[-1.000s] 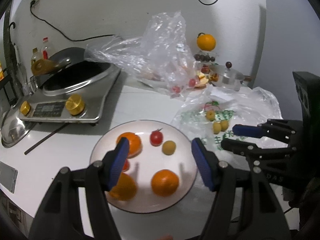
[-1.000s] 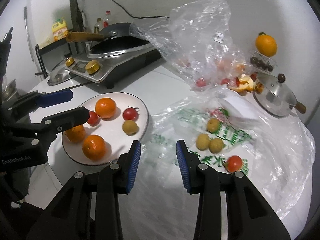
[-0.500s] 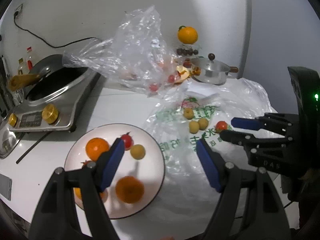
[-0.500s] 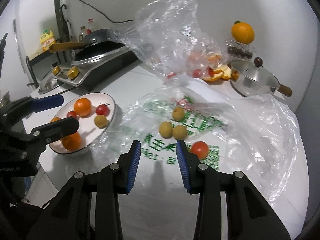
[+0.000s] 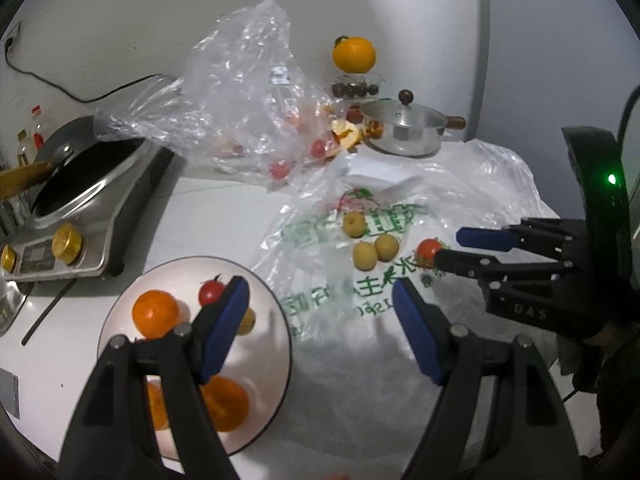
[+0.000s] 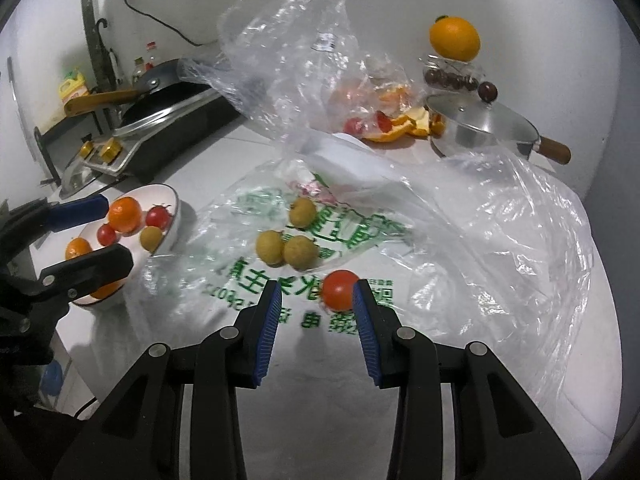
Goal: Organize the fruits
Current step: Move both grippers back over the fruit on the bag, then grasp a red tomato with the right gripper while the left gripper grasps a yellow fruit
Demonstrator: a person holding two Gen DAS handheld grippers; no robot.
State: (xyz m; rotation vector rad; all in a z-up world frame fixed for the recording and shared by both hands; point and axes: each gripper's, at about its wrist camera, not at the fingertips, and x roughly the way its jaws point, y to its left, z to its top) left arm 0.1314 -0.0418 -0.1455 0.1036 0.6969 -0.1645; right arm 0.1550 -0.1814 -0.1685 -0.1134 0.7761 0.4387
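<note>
A white plate [image 5: 276, 320] [image 6: 170, 200] holds several oranges and cherry tomatoes and one small yellow-green fruit. Three more yellow-green fruits [image 6: 298, 252] [image 5: 376, 250] and a red tomato [image 6: 339, 290] [image 5: 427, 249] lie on a flattened plastic bag with green print [image 6: 360, 236]. My right gripper [image 6: 317, 300] is open, with the tomato just inside its right fingertip. My left gripper [image 5: 320, 308] is open and empty, hovering over the plate's right edge.
An induction cooker with a black pan [image 5: 80, 184] stands at the left. A crumpled clear bag [image 5: 240, 92] with tomatoes and orange peel lies behind. A lidded steel pot [image 5: 404, 128] and an orange on a jar [image 5: 354, 54] stand at the back.
Both grippers have shifted right, away from the plate and toward the printed bag. My right gripper has opened wider and closed in on the red tomato.
</note>
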